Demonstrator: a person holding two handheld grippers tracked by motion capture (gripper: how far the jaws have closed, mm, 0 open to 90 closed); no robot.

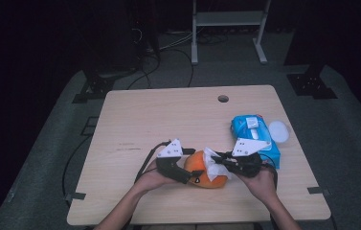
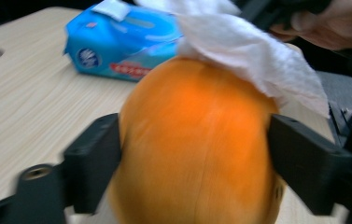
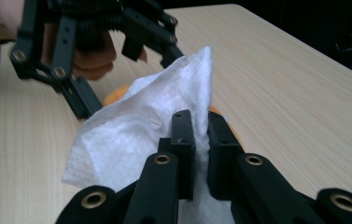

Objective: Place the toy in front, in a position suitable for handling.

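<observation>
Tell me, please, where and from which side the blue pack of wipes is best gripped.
Probably across its two long sides, coming from above. The pack of wipes lies flat on the table, so its top is free, and its soft, narrow body should fit between jaws. Avoid the white flap on top.

print on the blue wipes pack (image 2: 122, 44) is unreadable.

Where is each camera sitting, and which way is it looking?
High view: above the table, looking forward and down; both forearms, left gripper, right gripper.
Left gripper view: on that gripper, looking along its jaws standing either side of the orange ball.
Right gripper view: on that gripper, its jaws shut on the wipe.
All share ball and wipe.
</observation>
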